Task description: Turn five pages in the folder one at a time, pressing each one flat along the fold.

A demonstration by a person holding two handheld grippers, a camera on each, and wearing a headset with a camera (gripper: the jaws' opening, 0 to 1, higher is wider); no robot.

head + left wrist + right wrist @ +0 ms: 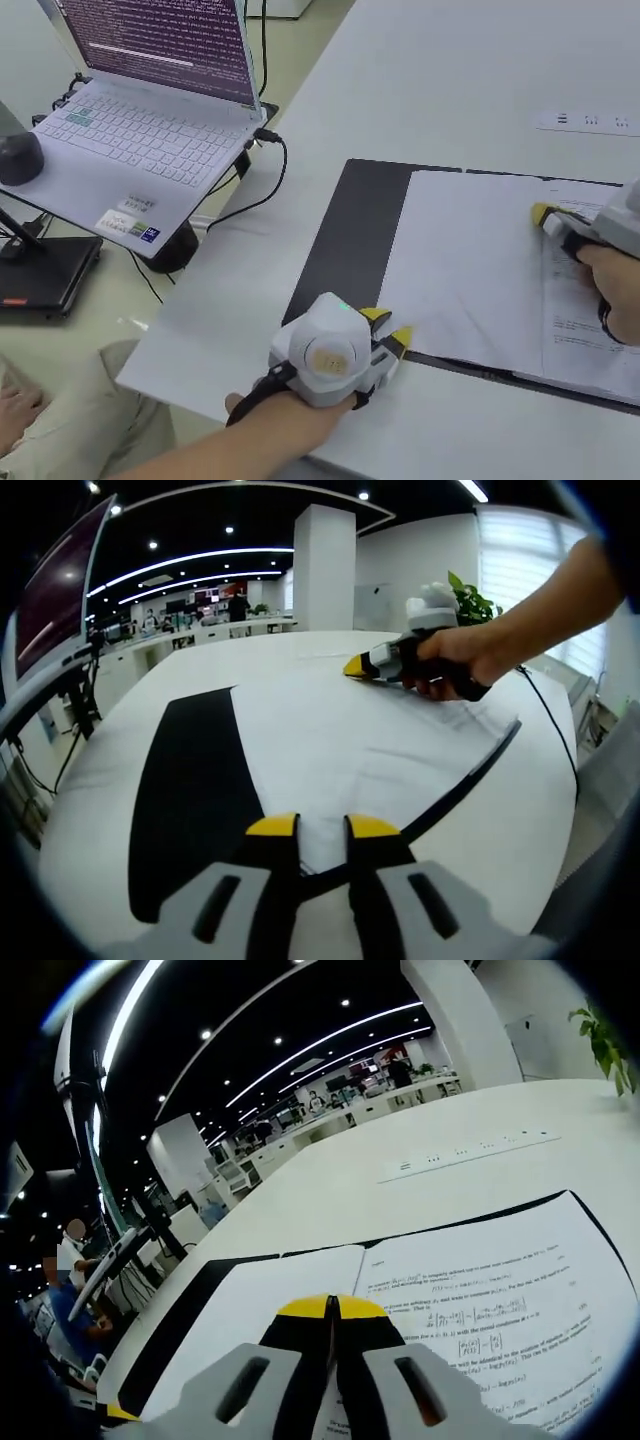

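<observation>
Head view: right gripper (546, 214) at fold (543, 300)

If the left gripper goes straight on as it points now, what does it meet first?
Almost at once the blank white page of the open black folder, whose near edge lies at the left gripper. Beyond that, likely the right gripper, though depth is unclear.

Left claw (388, 327) held low, yellow-tipped jaws a little parted, left forearm (270, 440) reaching in from below, right claw (545, 215) pointing leftward, jaws pressed together, right hand (612, 285) wrapped round its grip
</observation>
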